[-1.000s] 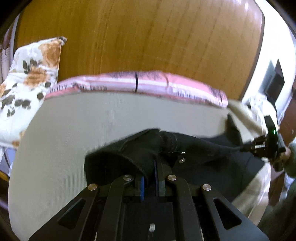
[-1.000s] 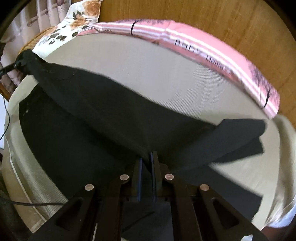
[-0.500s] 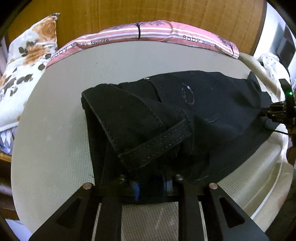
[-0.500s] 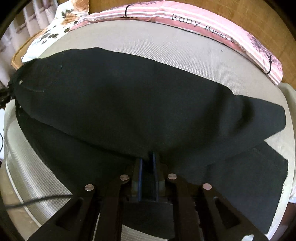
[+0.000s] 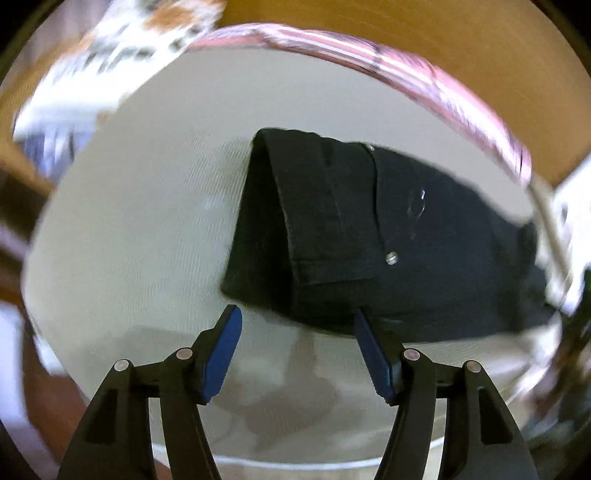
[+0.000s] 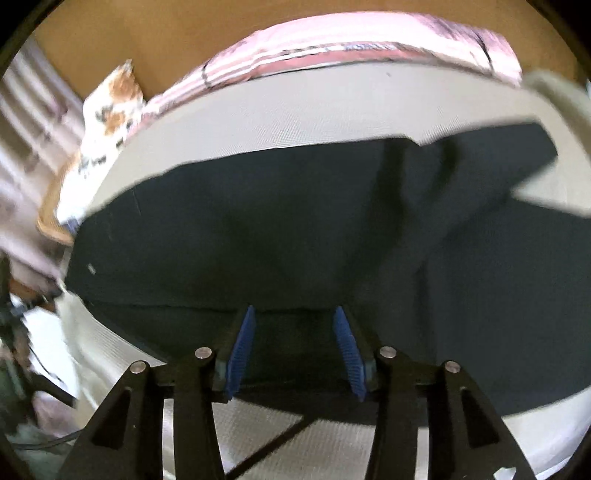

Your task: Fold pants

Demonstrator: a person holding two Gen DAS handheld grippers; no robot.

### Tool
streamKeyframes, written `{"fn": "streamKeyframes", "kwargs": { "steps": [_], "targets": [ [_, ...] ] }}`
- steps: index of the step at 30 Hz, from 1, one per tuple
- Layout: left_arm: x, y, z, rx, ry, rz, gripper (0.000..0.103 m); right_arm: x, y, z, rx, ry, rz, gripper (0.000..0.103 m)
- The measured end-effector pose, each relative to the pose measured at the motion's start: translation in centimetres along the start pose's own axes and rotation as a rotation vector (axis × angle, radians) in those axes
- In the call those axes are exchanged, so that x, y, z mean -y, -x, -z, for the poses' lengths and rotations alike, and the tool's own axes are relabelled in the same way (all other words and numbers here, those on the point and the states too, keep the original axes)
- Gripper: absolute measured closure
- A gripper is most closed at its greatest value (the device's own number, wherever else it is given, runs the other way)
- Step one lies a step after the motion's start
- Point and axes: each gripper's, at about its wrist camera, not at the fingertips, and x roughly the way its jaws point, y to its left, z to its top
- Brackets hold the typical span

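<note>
Black pants [image 5: 369, 229] lie folded lengthwise on the pale grey mat [image 5: 147, 229]. In the left wrist view the waistband end with a metal rivet faces me. My left gripper [image 5: 295, 317] is open and empty, just short of the waistband's near edge. In the right wrist view the pants [image 6: 295, 229] spread wide across the mat [image 6: 332, 107], with the leg ends at the right. My right gripper [image 6: 293, 314] is open, its blue pads [image 6: 242, 347] over the near edge of the cloth, holding nothing.
A pink striped blanket [image 5: 388, 62] runs along the mat's far edge against a wooden headboard [image 5: 406, 26]. A floral pillow [image 6: 107, 122] lies at the far left corner. A dark cable [image 6: 266, 446] crosses the mat near my right gripper. Both views are blurred.
Both grippers were shut on the pants and have opened and let go. The pants dropped flat onto the mat in a lengthwise fold. Both grippers have pulled back slightly.
</note>
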Motion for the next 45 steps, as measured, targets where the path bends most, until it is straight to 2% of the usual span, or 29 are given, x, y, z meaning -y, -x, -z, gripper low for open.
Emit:
{"fn": "streamKeyframes", "kwargs": {
  "steps": [2, 5, 11, 16, 17, 20, 22, 23, 24, 26, 29, 32, 37, 41, 45],
  "targets": [
    [-0.8, -0.1, 0.6, -0.009, 0.111, 0.089, 0.039, 1.3, -0.1, 0.4, -0.007, -0.075, -0.053, 0.058],
    [-1.2, -0.8, 1.5, 0.003, 0.215, 0.183, 0.039, 3.1, -0.4, 1.0, -0.003, -0.181, -0.108, 0.058],
    [-1.1, -2.3, 1.3, 0.038, 0.316, 0.210, 0.039, 5.6, -1.0, 1.3, 0.018, -0.297, -0.151, 0.058],
    [-1.3, -3.6, 0.7, 0.067, 0.368, 0.193, 0.041, 7.2, -2.1, 0.8, 0.055, -0.395, -0.217, 0.058],
    [-1.4, -3.8, 0.6, 0.079, 0.381, 0.191, 0.043, 7.3, -2.3, 0.5, 0.067, -0.411, -0.230, 0.058],
    [-1.5, -4.3, 0.2, 0.101, 0.399, 0.172, 0.063, 7.7, -2.8, -0.3, 0.093, -0.430, -0.245, 0.058],
    [-1.8, -4.7, 0.0, 0.099, 0.415, 0.172, 0.069, 7.9, -3.0, -0.8, 0.107, -0.443, -0.252, 0.059],
    [-1.8, -4.7, -0.1, 0.103, 0.416, 0.175, 0.072, 8.0, -3.1, -1.1, 0.113, -0.452, -0.256, 0.063],
    [-1.8, -4.6, -0.2, 0.107, 0.408, 0.174, 0.074, 8.2, -3.3, -1.3, 0.118, -0.457, -0.253, 0.066],
    [-1.4, -4.6, -0.7, 0.110, 0.379, 0.163, 0.077, 8.5, -3.5, -1.5, 0.116, -0.469, -0.254, 0.082],
    [-1.1, -4.3, -1.1, 0.110, 0.350, 0.153, 0.079, 8.5, -3.6, -1.7, 0.113, -0.473, -0.262, 0.089],
    [-1.0, -3.7, -1.5, 0.117, 0.316, 0.140, 0.082, 7.5, -2.4, -1.7, 0.131, -0.421, -0.216, 0.091],
    [-0.3, -2.2, -2.2, 0.137, 0.201, 0.081, 0.084, 5.0, 0.9, -1.3, 0.146, -0.318, -0.126, 0.092],
    [0.7, -1.9, -2.6, 0.138, 0.081, -0.004, 0.084, 3.4, 1.9, 0.3, 0.102, -0.263, -0.075, 0.092],
    [0.7, -3.4, -2.3, 0.101, 0.015, -0.069, 0.085, 3.0, 1.2, 2.1, 0.062, -0.248, -0.040, 0.092]
  ]
}}
